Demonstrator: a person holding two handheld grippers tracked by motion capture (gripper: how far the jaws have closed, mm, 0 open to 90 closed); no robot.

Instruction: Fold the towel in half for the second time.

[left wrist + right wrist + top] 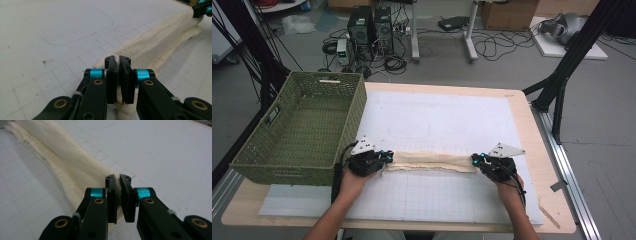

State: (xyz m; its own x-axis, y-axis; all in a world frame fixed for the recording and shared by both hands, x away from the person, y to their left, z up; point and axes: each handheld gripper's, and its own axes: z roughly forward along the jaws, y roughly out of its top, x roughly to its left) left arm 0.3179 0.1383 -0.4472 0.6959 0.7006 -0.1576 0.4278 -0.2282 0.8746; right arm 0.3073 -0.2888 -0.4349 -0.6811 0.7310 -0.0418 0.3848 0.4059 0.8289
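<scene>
One cream cloth [432,161], bunched long, lies across the white gridded mat [437,200] toward the table's [532,150] near edge. I have my left gripper [388,158] and right gripper [475,161] clamped on its ends. Green basket [302,125] sits at the left edge; cables [492,47] litter the floor beyond.

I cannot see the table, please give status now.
Left gripper and right gripper shut on cloth ends. Cloth stretched between them. Basket left, nothing blocking.

Both forearms reach forward, the left gripper [388,157] and right gripper [475,161] facing inward, jaws clamped.
</scene>
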